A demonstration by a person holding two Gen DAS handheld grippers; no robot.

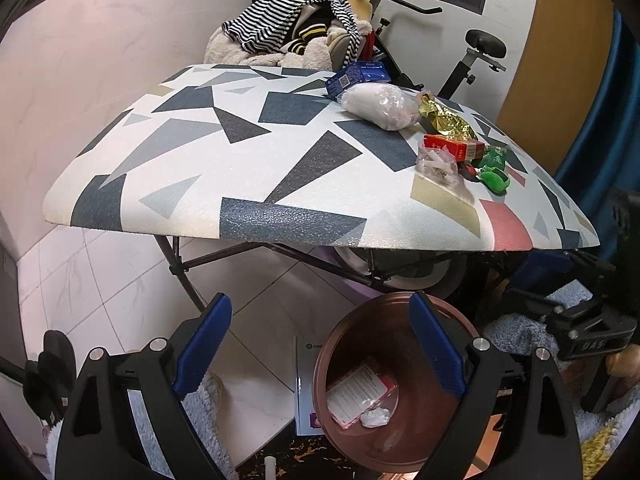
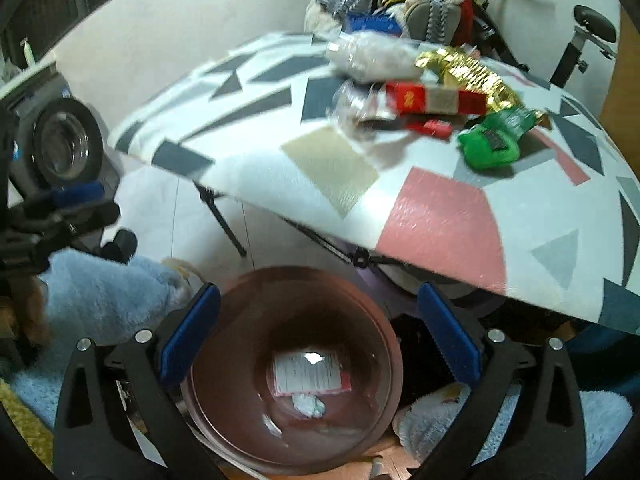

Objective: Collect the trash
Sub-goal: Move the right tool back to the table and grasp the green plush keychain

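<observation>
A brown bin (image 1: 340, 344) (image 2: 240, 296) stands on the floor below the table's front edge, holding a red-edged white packet (image 1: 358, 394) (image 2: 308, 374) and a crumpled white tissue (image 1: 375, 417) (image 2: 308, 405). On the patterned table (image 1: 224, 160) (image 2: 436, 216) lie a red box (image 1: 452, 146) (image 2: 436, 98), green wrappers (image 1: 494, 170) (image 2: 490, 142), a gold foil wrapper (image 1: 444, 118) (image 2: 468, 70), a clear plastic bag (image 1: 438, 166) (image 2: 354, 100), a white plastic bag (image 1: 380, 104) (image 2: 372, 54) and a blue box (image 1: 356, 74) (image 2: 372, 22). My left gripper (image 1: 320, 346) is open and empty beside the bin. My right gripper (image 2: 320, 336) is open and empty above the bin.
A pile of clothes (image 1: 296, 28) and an exercise bike (image 1: 476, 52) stand behind the table. Blue fluffy fabric (image 2: 100, 292) lies beside the bin. The table's black folding legs (image 1: 184, 276) stand on white floor tiles. A white booklet (image 1: 306, 384) lies next to the bin.
</observation>
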